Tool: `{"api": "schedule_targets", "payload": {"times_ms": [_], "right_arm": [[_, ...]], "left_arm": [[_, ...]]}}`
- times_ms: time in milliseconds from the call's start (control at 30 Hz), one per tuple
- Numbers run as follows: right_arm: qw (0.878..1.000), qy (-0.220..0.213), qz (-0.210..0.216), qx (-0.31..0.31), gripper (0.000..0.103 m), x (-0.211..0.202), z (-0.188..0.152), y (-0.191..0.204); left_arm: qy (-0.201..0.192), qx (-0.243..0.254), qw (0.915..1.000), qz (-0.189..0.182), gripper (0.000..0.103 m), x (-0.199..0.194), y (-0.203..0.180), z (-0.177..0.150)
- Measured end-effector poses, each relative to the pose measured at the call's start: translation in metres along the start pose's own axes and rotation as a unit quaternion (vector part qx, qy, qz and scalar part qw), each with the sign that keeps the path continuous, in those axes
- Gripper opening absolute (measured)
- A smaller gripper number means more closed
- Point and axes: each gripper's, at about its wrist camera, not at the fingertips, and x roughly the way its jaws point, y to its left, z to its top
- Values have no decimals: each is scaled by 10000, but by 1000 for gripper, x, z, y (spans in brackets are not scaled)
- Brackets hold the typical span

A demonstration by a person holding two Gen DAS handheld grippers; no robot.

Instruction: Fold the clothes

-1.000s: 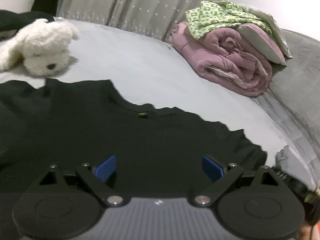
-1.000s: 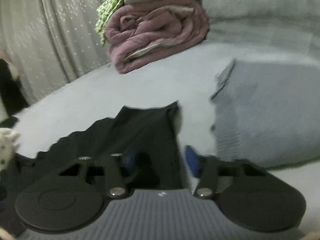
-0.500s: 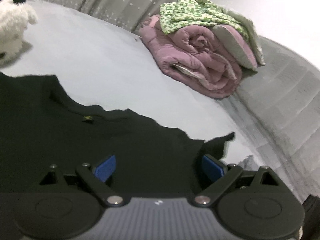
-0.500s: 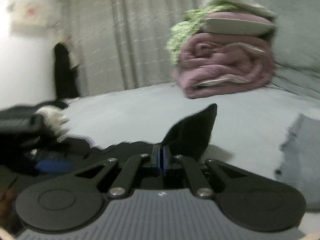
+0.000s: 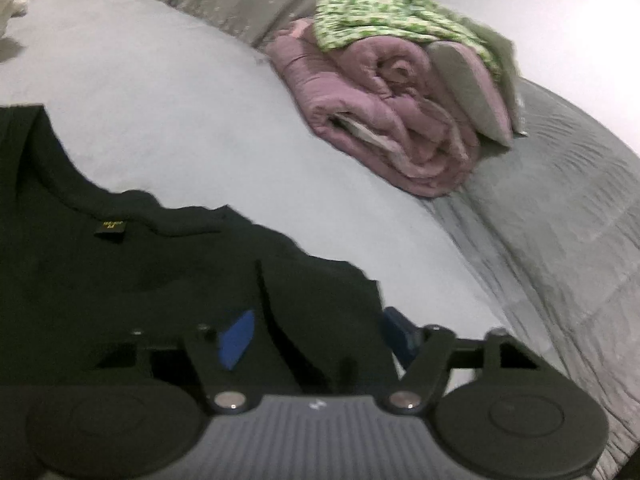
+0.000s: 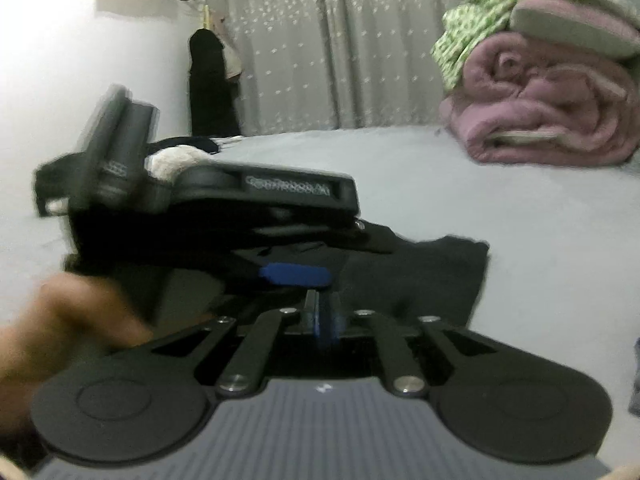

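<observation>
A black T-shirt (image 5: 140,280) lies flat on the light grey bed sheet (image 5: 180,100), its neck label (image 5: 110,229) facing up. My left gripper (image 5: 318,340) hovers low over the shirt's right sleeve. Its jaws are closing, still wide apart, with a ridge of black cloth between the blue pads. In the right wrist view the sleeve (image 6: 420,276) lies folded inward over the shirt. My right gripper (image 6: 324,316) has its pads almost together at the sleeve's near edge, and the jaws are opening. The left gripper's blue pad (image 6: 296,274) crosses just ahead of it, held by a hand (image 6: 60,320).
A rolled pink quilt (image 5: 400,128) with a green patterned cloth (image 5: 380,20) on top sits at the bed's far right. A grey blanket (image 5: 560,208) lies beside it. A white plush toy (image 6: 176,162) rests at the far left, with curtains (image 6: 340,40) behind.
The left gripper slid right along the shirt to the sleeve and its jaws narrowed. The right gripper pinched the sleeve, lifted it and carried it left, and it now lies lower over the shirt.
</observation>
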Motion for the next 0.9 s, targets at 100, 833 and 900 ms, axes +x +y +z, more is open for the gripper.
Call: {"api": "schedule_targets", "payload": {"times_ms": [100, 833, 900], "right_arm": [[9997, 94, 144, 150, 60, -26, 4, -20], [9967, 557, 157, -565, 8, -21, -12, -9], [9947, 628, 333, -743, 6, -20, -13, 0]], "left_arm": [[-150, -8, 9999, 21, 50, 3, 5, -1], [-194, -84, 9989, 415, 0, 11, 6, 6], [-298, 242, 9974, 611, 0, 11, 1, 4]]}}
